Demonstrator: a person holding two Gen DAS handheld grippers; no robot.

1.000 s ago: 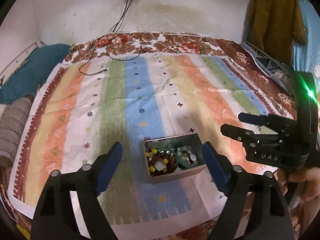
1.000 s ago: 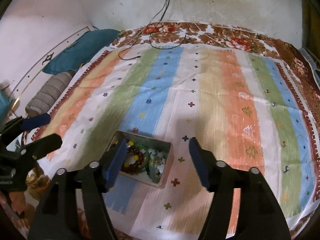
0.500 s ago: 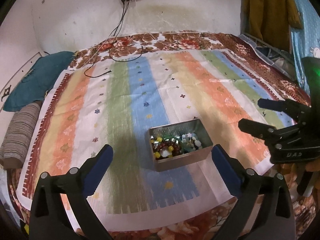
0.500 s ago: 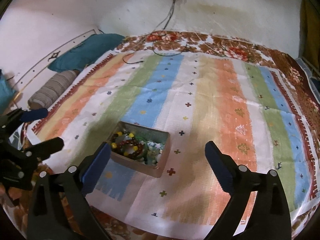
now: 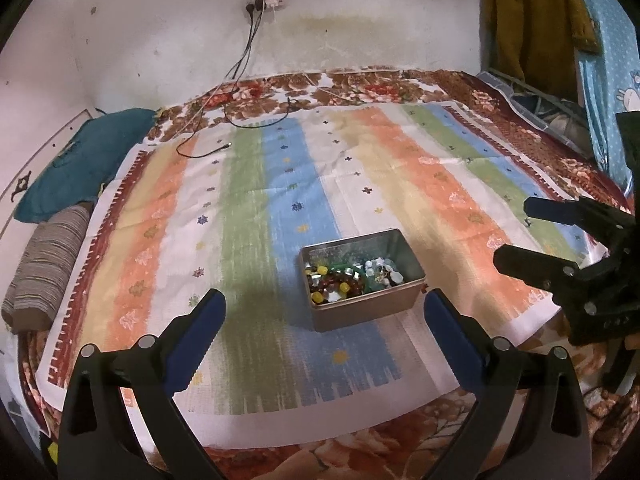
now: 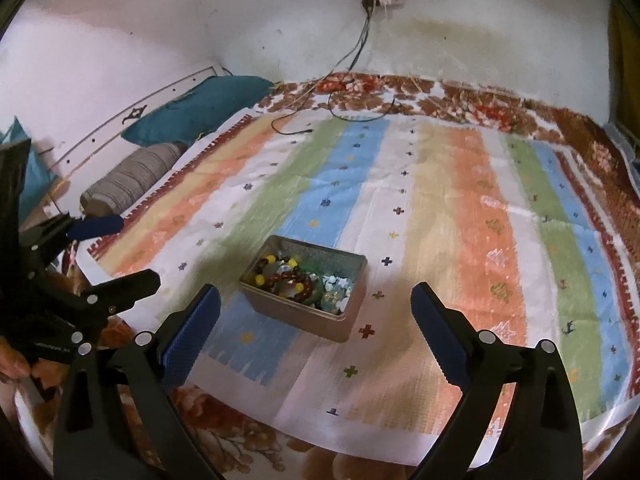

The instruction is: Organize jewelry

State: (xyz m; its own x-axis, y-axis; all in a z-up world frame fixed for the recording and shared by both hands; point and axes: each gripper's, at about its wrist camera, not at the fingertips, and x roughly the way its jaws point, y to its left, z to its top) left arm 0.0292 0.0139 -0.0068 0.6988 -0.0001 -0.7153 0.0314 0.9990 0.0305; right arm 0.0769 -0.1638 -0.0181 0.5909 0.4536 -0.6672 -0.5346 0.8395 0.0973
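An open metal tin (image 5: 362, 310) sits on a striped cloth (image 5: 248, 216) near the bed's front edge. It holds a brown and yellow bead bracelet (image 5: 332, 286), green pieces and pale trinkets (image 5: 382, 274). The tin also shows in the right wrist view (image 6: 308, 320), with the bracelet (image 6: 290, 280) inside. My left gripper (image 5: 324, 308) is open and empty, held back above the tin's near side. My right gripper (image 6: 316, 304) is open and empty, also held back from the tin. Each gripper shows in the other's view: the right one (image 5: 532, 236) and the left one (image 6: 120, 252).
A teal pillow (image 5: 76, 160) and a striped bolster (image 5: 44, 264) lie at the left edge. Black cables (image 5: 240, 112) trail from a wall socket onto the far side of the bed. Clothes hang at the back right (image 5: 532, 20). A floral bedsheet borders the cloth.
Both grippers have pulled back and risen away from the tin, and both have opened wider. The tin and its contents have not moved.
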